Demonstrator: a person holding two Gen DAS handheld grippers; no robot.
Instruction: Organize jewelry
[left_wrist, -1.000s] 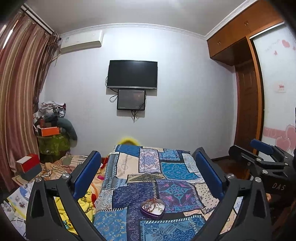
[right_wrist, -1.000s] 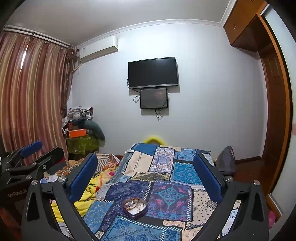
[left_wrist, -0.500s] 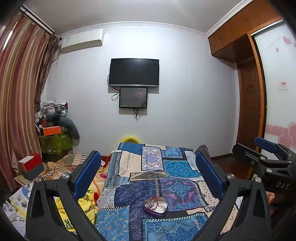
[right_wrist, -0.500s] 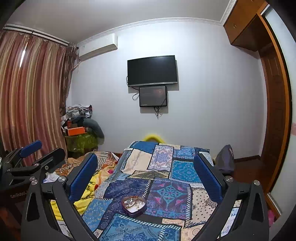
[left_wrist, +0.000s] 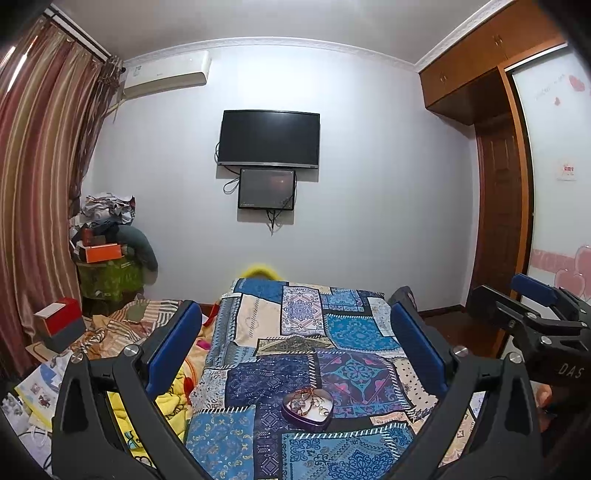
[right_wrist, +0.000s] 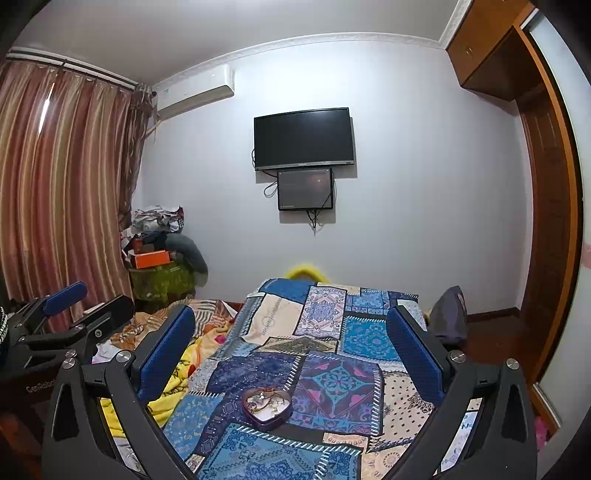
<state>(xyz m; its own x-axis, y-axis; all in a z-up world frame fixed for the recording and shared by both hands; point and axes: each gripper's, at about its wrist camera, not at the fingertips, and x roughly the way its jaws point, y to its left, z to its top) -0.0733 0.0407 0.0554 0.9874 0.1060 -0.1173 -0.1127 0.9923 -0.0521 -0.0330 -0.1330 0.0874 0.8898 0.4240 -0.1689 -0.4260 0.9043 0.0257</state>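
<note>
Heart-shaped tin (left_wrist: 307, 409) holding tangled jewelry (right_wrist: 266, 399) sits on patchwork bedspread (left_wrist: 354, 332), ahead of and below both tongs, point toward them. Left gripper (left_wrist: 295, 345): fingers wide apart, tin centred. Right gripper (right_wrist: 291, 343): wide apart, tin left of centre. Neither clearly nearer.

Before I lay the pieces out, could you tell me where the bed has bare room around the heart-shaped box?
The patchwork quilt lies bare on every side of the heart-shaped box: widest beyond it toward the TV wall, and to its right, up to the quilt's edge. Left is crowded: the rumpled yellow blanket and striped bedding border the quilt there. Both grippers, left and right, stand open and empty.
</note>
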